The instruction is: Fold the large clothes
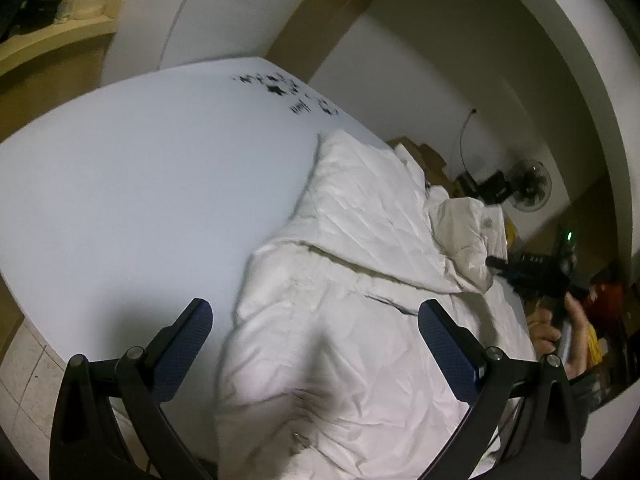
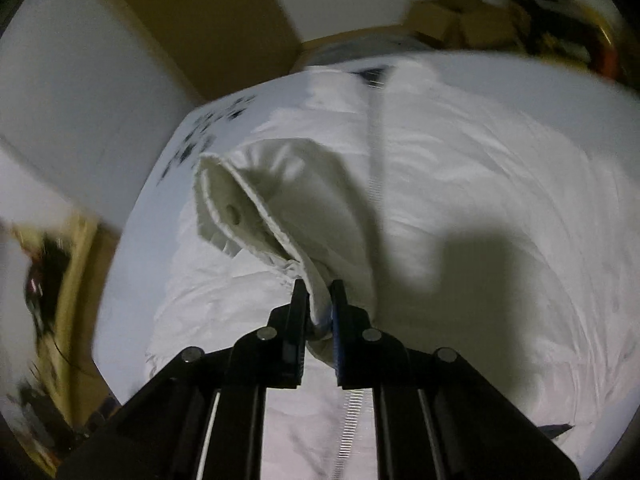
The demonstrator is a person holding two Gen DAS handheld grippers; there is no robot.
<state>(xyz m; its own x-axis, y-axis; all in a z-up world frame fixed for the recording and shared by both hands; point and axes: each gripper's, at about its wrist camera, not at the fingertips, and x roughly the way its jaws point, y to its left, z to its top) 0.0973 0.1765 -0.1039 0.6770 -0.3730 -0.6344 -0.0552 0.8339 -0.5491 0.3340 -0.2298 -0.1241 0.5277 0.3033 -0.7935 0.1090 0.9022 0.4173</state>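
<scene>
Presently the white jacket (image 1: 360, 280) lies spread and wrinkled on the white counter (image 1: 140, 200), covering its right portion in the left wrist view; the counter's left portion is bare apart from a dark printed pattern (image 1: 280, 88) near the far edge.

Left tool (image 1: 314, 344): fingers spread wide, hovering above the jacket's near part, nothing between the blue pads (image 1: 184, 344). No contact with the cloth visible.

Right tool (image 2: 319, 300): fingers pressed nearly together, pinching a fold of the jacket's sleeve (image 2: 280, 208). The cuff end stands lifted off the rest of the garment, its opening turned toward the camera, a snap button (image 2: 232, 212) visible inside. A zipper line (image 2: 376, 152) runs along the jacket body beyond. Heavy motion blur across the right wrist view; background detail unreadable.

In the left wrist view the right tool (image 1: 496, 262) appears at the jacket's far right edge, held by a person's hand (image 1: 556, 332). A fan (image 1: 530, 184) stands by the wall behind.
</scene>
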